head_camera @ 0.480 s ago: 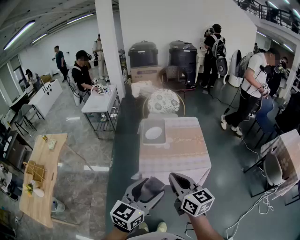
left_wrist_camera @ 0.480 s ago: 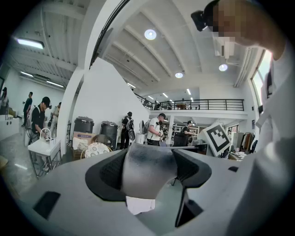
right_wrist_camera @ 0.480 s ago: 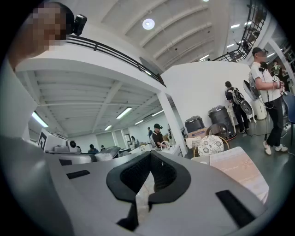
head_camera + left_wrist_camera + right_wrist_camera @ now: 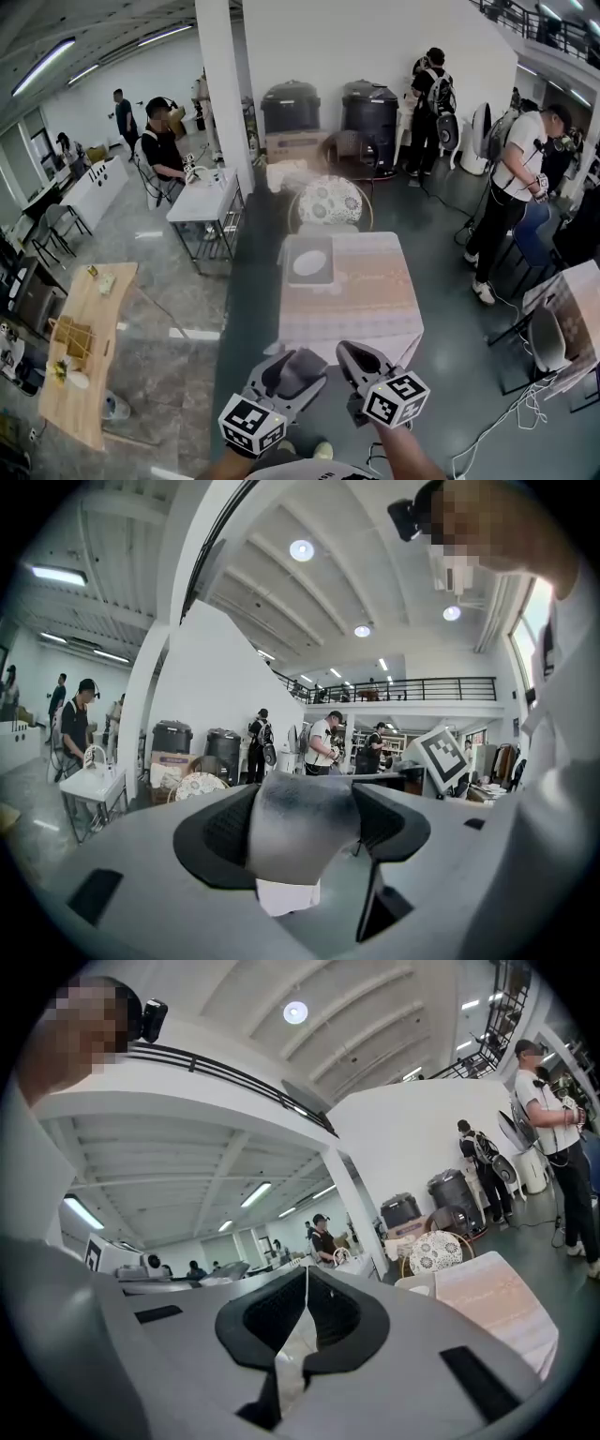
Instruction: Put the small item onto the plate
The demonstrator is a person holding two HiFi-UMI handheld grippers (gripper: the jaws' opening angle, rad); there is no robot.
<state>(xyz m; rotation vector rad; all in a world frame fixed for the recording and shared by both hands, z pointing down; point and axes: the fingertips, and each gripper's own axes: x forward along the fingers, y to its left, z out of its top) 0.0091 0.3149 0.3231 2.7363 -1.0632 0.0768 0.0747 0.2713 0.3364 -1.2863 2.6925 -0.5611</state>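
Observation:
My left gripper [image 4: 302,360] is held low in front of me, its jaws wide and shut on a small grey rounded item [image 4: 301,819] that fills the gap between the pads. Seen from the head, the item [image 4: 298,373] is a dark lump between the fingers. To its right, my right gripper [image 4: 348,353] is shut with nothing in it; its pads meet [image 4: 305,1296]. The white plate [image 4: 308,263] lies on a grey tray [image 4: 307,246] at the far left corner of a table with a pale pink cloth [image 4: 361,295], well ahead of both grippers.
A chair with a patterned round cushion [image 4: 328,201] stands behind the table. A white pillar [image 4: 217,94] rises at the left, with a small white table [image 4: 203,201] beside it. A wooden bench [image 4: 89,352] is at far left. Several people stand around the hall.
Both grippers stay almost where they were, and the left one keeps the grey item. The whole view has shifted slightly, and the person standing at the right has stepped.

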